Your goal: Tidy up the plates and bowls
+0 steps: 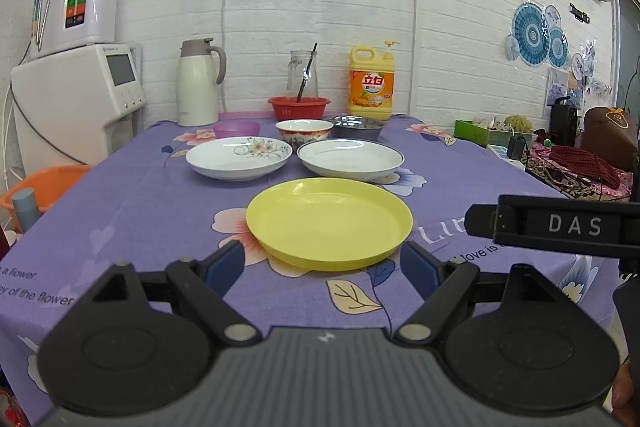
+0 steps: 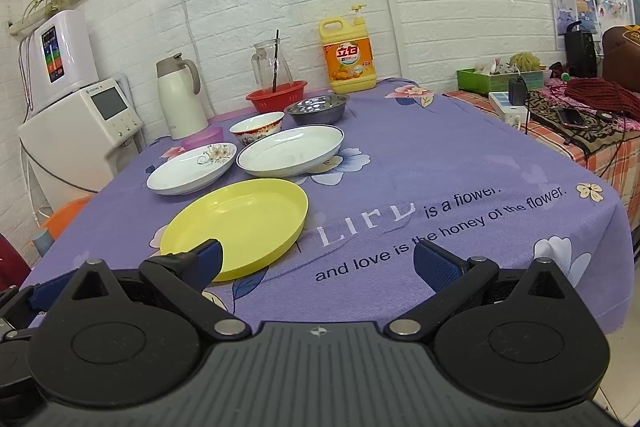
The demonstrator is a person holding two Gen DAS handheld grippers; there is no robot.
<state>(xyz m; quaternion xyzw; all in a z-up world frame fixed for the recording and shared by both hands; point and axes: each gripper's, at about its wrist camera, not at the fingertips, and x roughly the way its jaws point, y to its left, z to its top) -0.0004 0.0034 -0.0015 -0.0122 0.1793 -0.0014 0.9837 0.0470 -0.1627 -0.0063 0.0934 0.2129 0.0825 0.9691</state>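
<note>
The yellow plate point(image 1: 329, 223) lay nearest you on the bench point(image 1: 132, 203), alone and flat on the purple cloth, probably the first piece to be picked up or the base for a stack. Just behind it sat two white plates side by side: the flowered plate point(image 1: 239, 157) on the left and the blue-rimmed plate point(image 1: 350, 159) on the right, close together but seemingly not touching. Behind those stood a row of three bowls: a purple bowl point(image 1: 236, 129), a patterned ceramic bowl point(image 1: 304, 133) and a steel bowl point(image 1: 356, 127). So you had three plates and three bowls, all apart, nothing nested yet; the sorting looked barely begun.

Your left tool point(image 1: 322, 261) hovered low at the near rim of the yellow plate, jaws spread wide on either side of it and gripping nothing. Your right tool point(image 2: 318, 257) was also spread and empty, over the cloth just right of that plate.

Further back, a red basket point(image 1: 299, 107), glass jug point(image 1: 302, 75), thermos point(image 1: 198, 83) and detergent bottle point(image 1: 371, 85) lined the wall, clear of your working area.
</note>
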